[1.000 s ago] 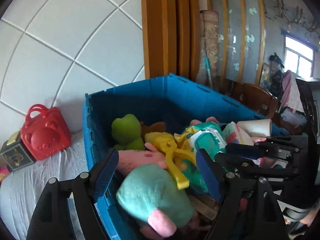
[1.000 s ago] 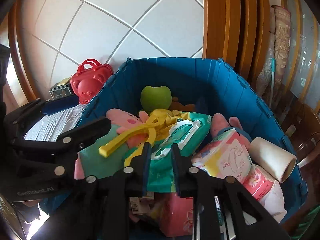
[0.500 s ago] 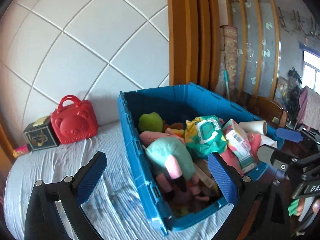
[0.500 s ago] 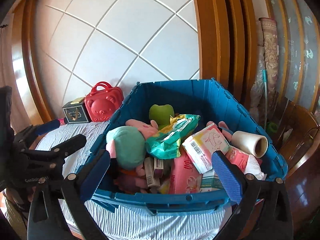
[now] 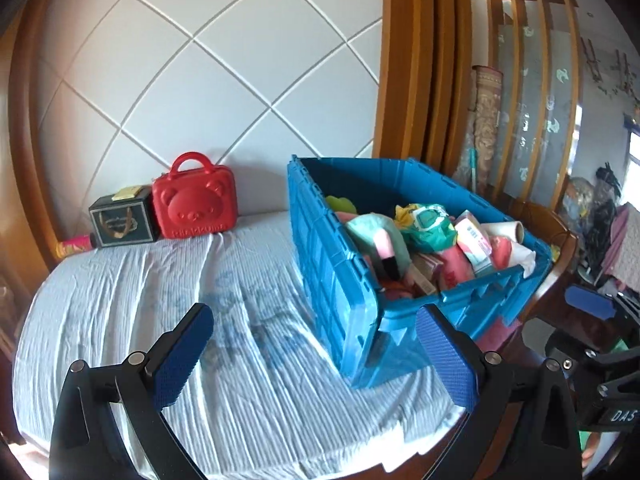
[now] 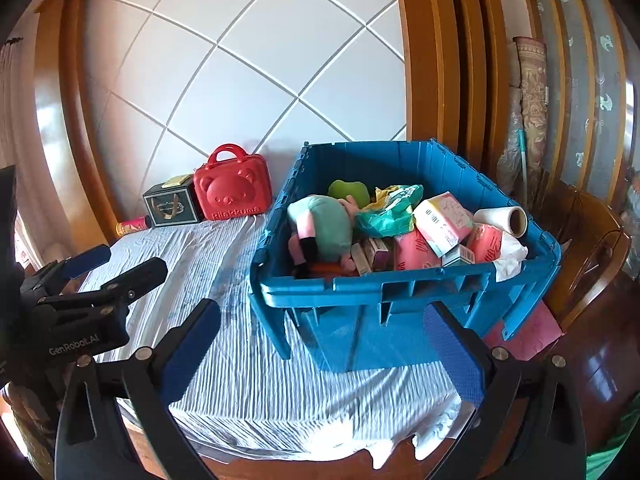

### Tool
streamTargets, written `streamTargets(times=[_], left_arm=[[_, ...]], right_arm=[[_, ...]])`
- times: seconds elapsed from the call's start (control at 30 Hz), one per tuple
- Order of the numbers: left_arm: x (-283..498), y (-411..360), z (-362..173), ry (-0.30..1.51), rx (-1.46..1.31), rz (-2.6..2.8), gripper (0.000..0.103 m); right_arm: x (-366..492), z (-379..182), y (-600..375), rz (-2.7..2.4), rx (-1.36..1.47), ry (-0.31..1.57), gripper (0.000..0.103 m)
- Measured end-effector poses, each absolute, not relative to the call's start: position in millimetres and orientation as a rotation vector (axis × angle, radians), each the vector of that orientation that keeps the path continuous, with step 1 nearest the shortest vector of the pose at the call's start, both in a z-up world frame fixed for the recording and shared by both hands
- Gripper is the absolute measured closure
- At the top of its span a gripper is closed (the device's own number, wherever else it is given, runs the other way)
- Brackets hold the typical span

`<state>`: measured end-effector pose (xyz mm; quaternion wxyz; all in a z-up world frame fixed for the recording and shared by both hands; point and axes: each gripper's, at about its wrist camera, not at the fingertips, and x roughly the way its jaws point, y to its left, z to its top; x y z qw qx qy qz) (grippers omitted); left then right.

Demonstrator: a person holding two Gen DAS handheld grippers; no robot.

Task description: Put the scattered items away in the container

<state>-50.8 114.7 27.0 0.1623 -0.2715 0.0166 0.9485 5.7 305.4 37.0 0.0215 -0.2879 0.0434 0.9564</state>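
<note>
Both grippers now sit back from the blue container, right of centre on the bed; left gripper and right gripper fingers have just opened wide, empty. Leftover red case, upper left: rigid, light; best taken by its handle.

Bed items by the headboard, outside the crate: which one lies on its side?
The pink tube, leftmost, beside the upright black box and red bear case.

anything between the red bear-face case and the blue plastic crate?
Nothing: only bare striped white sheet separates the red bear-face case from the blue plastic crate. Both wrist views show this; the right wrist view is clearer.
</note>
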Motion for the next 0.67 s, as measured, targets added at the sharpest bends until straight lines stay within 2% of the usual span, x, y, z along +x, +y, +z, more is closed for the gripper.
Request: streamTargets(times=[0.23, 0.67], left_arm=[[-20.4, 88.2, 34.4, 0.027, -0.746, 2.736, 0.001], [-4.2, 94.4, 41.6, 0.062, -0.722, 2.717, 0.001]], right_arm=[[27.7, 44.5, 285.3, 2.973, -0.857, 0.127, 0.000], [40.0, 48.1, 289.5, 2.942, -0.832, 0.146, 0.000]])
